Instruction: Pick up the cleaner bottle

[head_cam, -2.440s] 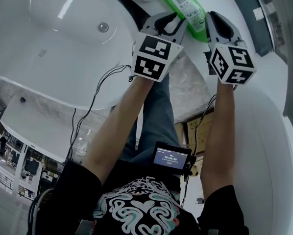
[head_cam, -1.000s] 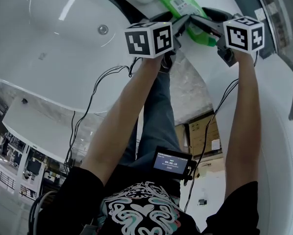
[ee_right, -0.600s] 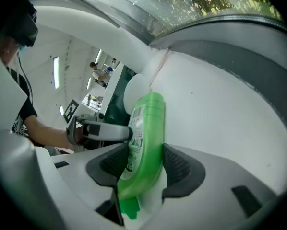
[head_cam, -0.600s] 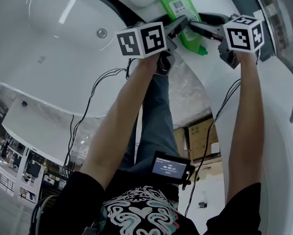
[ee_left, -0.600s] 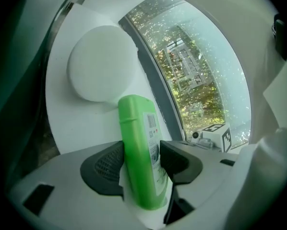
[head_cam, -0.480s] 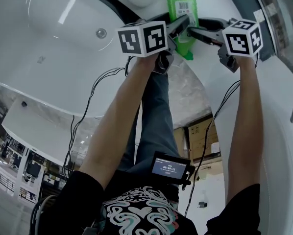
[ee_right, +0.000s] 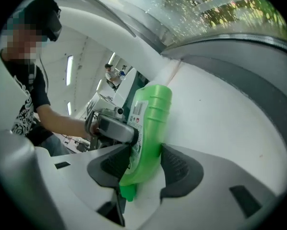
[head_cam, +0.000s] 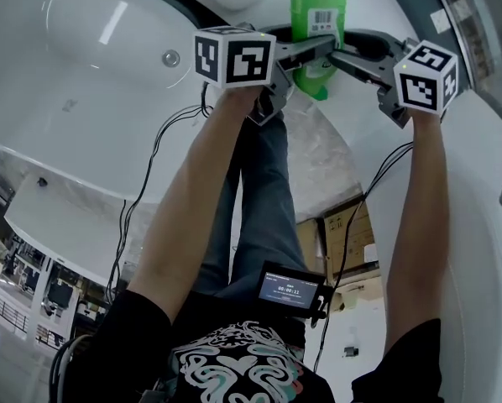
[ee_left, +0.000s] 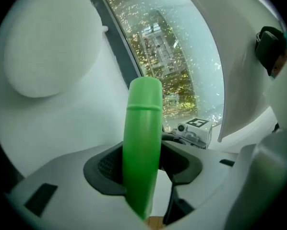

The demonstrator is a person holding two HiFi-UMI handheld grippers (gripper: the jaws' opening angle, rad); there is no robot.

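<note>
the left gripper is clamped on the green cleaner bottle. the right gripper, whose jaws have just been closing, presses its 2 pads on the same bottle from the opposite side. the bottle sits between them, cap down, over the white tub rim.

Cleaner bottle print too small; unreadable

Cleaner bottle lifted, upended (cap down)
</note>
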